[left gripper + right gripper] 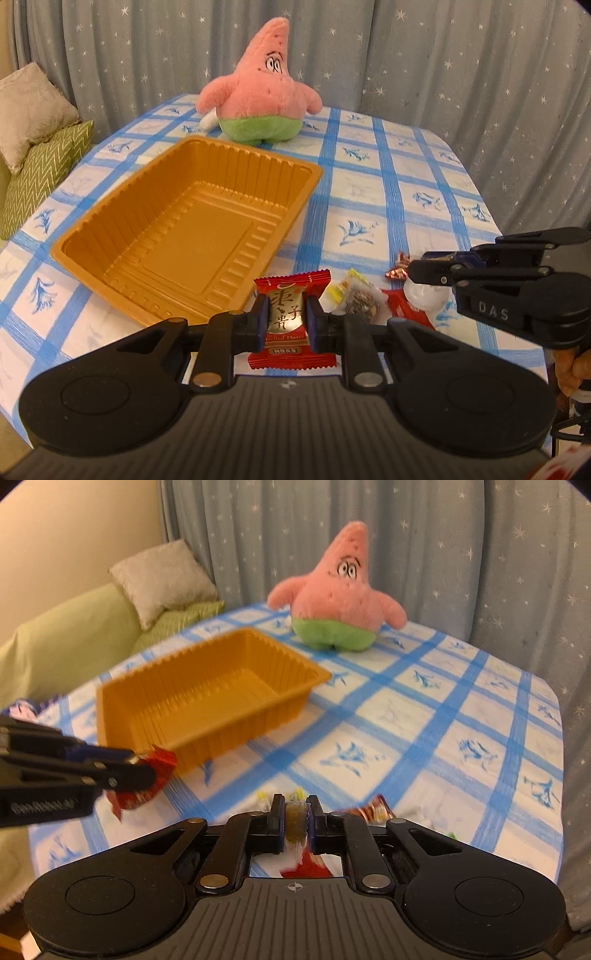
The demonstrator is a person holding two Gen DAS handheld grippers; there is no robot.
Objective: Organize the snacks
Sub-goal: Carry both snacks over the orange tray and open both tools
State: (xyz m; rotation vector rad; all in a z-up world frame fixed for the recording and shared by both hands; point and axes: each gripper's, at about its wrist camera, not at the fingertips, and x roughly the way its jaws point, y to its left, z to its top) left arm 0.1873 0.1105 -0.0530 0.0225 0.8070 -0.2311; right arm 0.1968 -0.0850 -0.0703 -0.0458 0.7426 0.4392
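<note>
Currently red date snack sits clamped in left hand-held gripper, lower centre of frame, just right of orange tray on the desk. Right hand-held gripper is pinched on a clear-wrapped snack, lower centre. Pink plush upper centre.

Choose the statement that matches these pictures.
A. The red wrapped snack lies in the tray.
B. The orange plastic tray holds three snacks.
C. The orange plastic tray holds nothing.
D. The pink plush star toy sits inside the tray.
C: the orange plastic tray shows only its bare ribbed floor; the red wrapped snack is clamped in the left gripper, and the pink plush star toy sits on the tablecloth behind the tray.
</note>
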